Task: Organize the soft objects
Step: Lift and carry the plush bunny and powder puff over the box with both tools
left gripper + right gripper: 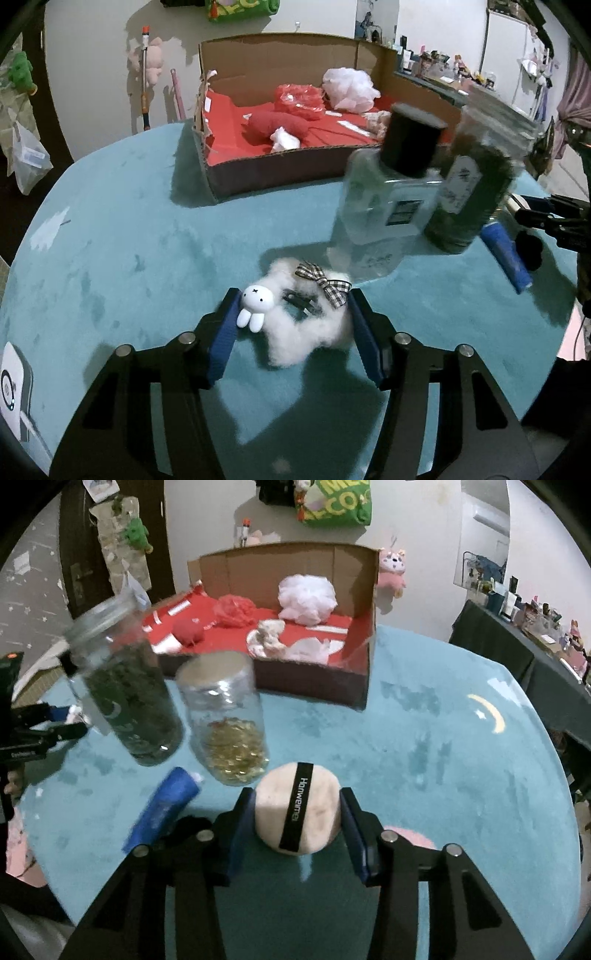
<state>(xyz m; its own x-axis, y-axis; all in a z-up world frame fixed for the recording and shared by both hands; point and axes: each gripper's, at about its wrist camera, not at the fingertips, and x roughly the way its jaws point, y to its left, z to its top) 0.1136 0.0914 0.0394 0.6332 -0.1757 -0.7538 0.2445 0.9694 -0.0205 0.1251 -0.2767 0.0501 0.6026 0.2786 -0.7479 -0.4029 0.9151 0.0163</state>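
A white fluffy hair clip (295, 332) with a small rabbit figure and a checked bow lies on the teal table between the open pads of my left gripper (293, 332); the left pad touches the rabbit. My right gripper (297, 818) is shut on a round cream powder puff (297, 808) with a black strap, at table level. The cardboard box (258, 173) with a red lining stands at the back and holds a red pouch, red and white bundles; it also shows in the right wrist view (317, 681).
A clear bottle with a black cap (384, 206) and a jar of dark leaves (469, 192) stand right of the clip. A jar of yellow capsules (227, 720) and a blue tube (162, 808) are left of the puff. A pink object (410, 836) lies behind my right finger.
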